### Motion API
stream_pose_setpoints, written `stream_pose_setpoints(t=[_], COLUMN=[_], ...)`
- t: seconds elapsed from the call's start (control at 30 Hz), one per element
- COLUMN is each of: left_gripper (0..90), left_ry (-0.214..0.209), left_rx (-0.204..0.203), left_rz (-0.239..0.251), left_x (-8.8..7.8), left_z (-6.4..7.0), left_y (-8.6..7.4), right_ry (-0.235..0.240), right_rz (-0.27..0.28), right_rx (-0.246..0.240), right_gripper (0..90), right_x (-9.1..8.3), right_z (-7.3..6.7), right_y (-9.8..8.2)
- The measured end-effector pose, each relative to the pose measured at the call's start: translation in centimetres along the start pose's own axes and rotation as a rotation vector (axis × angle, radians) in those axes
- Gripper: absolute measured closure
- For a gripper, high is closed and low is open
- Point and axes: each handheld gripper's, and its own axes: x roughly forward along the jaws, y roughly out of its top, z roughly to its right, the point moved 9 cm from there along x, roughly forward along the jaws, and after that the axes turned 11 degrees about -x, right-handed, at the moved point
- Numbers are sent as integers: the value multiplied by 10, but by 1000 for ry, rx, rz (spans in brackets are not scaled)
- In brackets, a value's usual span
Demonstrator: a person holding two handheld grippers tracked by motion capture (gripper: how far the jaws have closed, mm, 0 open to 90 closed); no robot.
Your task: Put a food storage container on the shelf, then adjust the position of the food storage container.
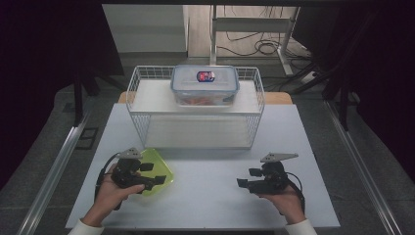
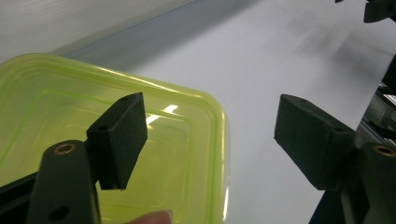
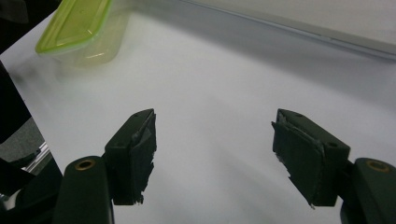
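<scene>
A yellow-green lidded container (image 1: 157, 171) sits on the white table (image 1: 210, 200) at the front left. My left gripper (image 1: 154, 174) hovers over its near edge and is open. In the left gripper view one jaw hangs above the green lid (image 2: 60, 112) and the other above bare table, the left gripper (image 2: 210, 140) holding nothing. My right gripper (image 1: 247, 178) is open at the front right, pointing left over the bare table. The right gripper view has the right gripper (image 3: 212, 154) empty and the green container (image 3: 77, 28) far off at the upper left.
A white wire rack (image 1: 137, 105) stands at the back of the table, with a clear box with a blue-rimmed lid (image 1: 204, 85) on its upper shelf. Its lower shelf (image 1: 195, 132) is bare. Metal rails run along both sides of the table.
</scene>
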Motion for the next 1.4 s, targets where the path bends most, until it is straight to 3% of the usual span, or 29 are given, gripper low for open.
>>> stream_pose_setpoints(t=[0.47,0.73,0.93,1.0,1.07,1.13,1.4], left_gripper=[258,290,439,548,715,804,894], left_ry=[0,15,77,94,79,97,179], left_rx=[-23,-61,-77,-90,-107,-108,-122], left_rz=[10,24,56,65,65,75,83], left_x=[-11,-19,-31,-36,-41,-44,-46], left_z=[-9,-29,-49,-56,-62,-68,-98], left_y=[3,5,9,9,8,9,11], right_ry=[2,0,10,9,10,14,15], right_rz=[4,8,12,12,11,11,4], right_rx=[14,21,23,22,22,21,25], right_gripper=[306,306,304,304,303,303,302], right_x=[0,-1,0,0,0,1,2], right_z=[5,6,6,6,6,5,6], right_y=[-3,-4,-2,-2,-3,-3,-4])
